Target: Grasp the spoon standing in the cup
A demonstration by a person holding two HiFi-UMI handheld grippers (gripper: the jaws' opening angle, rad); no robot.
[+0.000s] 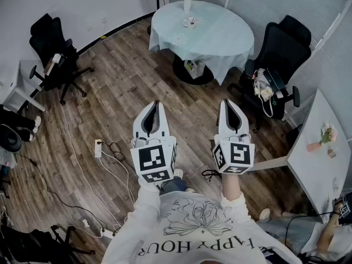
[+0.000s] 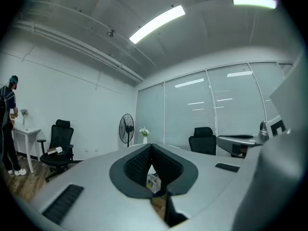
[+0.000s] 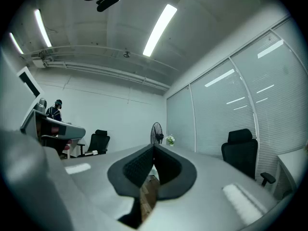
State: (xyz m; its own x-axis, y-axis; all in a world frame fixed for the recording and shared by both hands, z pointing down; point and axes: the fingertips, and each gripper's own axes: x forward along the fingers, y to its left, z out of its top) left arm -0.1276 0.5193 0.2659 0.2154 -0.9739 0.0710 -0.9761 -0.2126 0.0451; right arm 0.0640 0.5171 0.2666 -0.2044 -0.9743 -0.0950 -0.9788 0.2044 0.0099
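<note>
The round table is wearing a pale mint cloth with faint white flower prints; around it the floor is showing brown wood planks, and beside it a chair is showing black. On the table's near side, the left gripper and right gripper are showing white shells and black-and-white square markers

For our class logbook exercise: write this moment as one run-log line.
stage: pre-approach | left gripper: shut, empty | right gripper: shut, empty | cup: on round table, far off

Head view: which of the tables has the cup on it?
The cloth-covered round table at top centre: the cup sits near its white vase. The white table at right bears pink flowers.
</note>
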